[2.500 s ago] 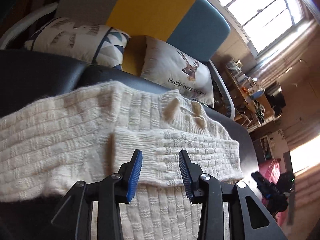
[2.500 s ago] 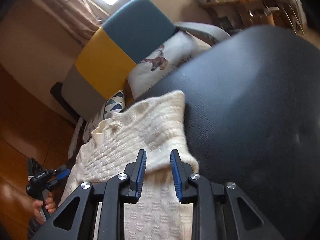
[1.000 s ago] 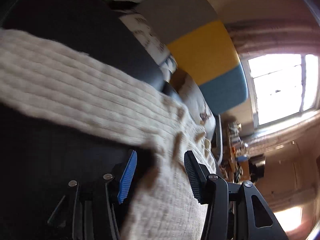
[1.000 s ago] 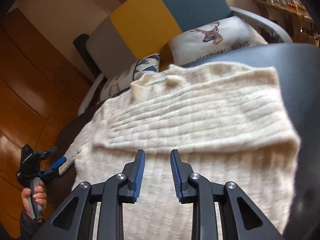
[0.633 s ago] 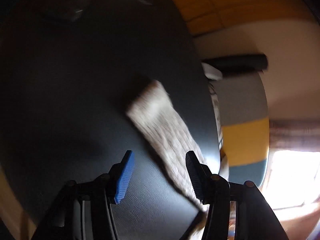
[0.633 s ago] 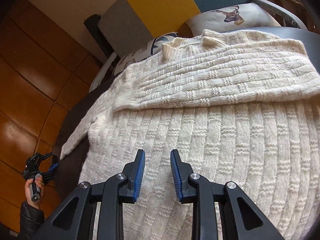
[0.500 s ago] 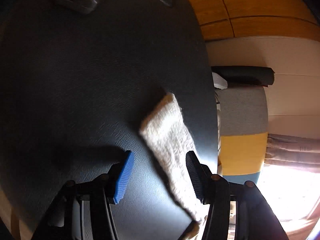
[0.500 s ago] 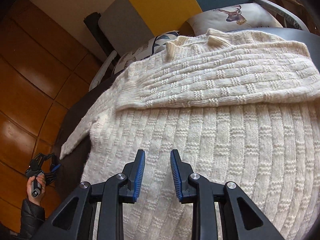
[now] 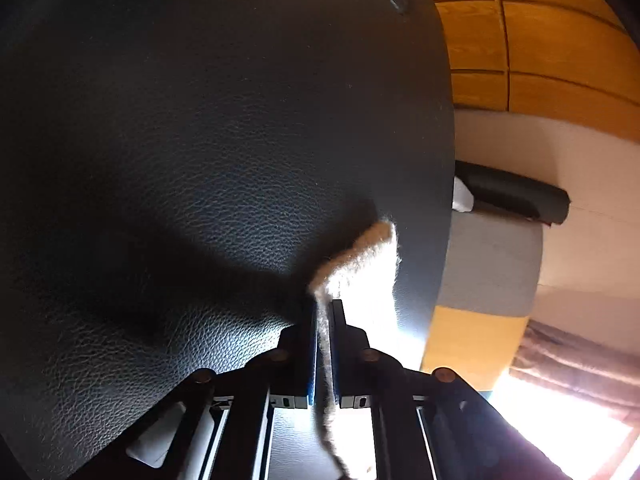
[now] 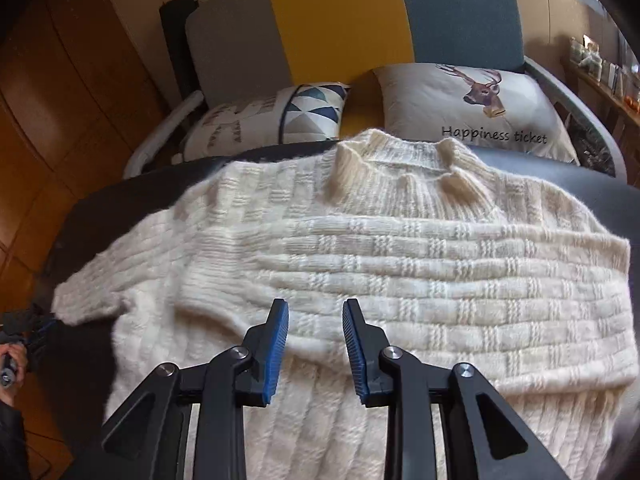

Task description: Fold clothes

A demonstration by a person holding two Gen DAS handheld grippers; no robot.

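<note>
1. Since half a second ago, the left claw [image 9: 323, 344] has closed from spread to pinching the cuff of the sweater's sleeve [image 9: 360, 276]; the right claw [image 10: 315, 344] has spread wider.
2. The right claw hovers over the cream sweater [image 10: 400, 264], a chunky basket-weave knit with a ribbed collar, spread flat on the tabletop [image 10: 120, 208].
3. One sleeve lies folded across the chest just ahead of the right claw.
4. The tabletop is black, with a grained leather-like texture.
5. Beyond the collar, a pillow [image 10: 472, 108] with a deer print reads "Happiness ticket".
</note>
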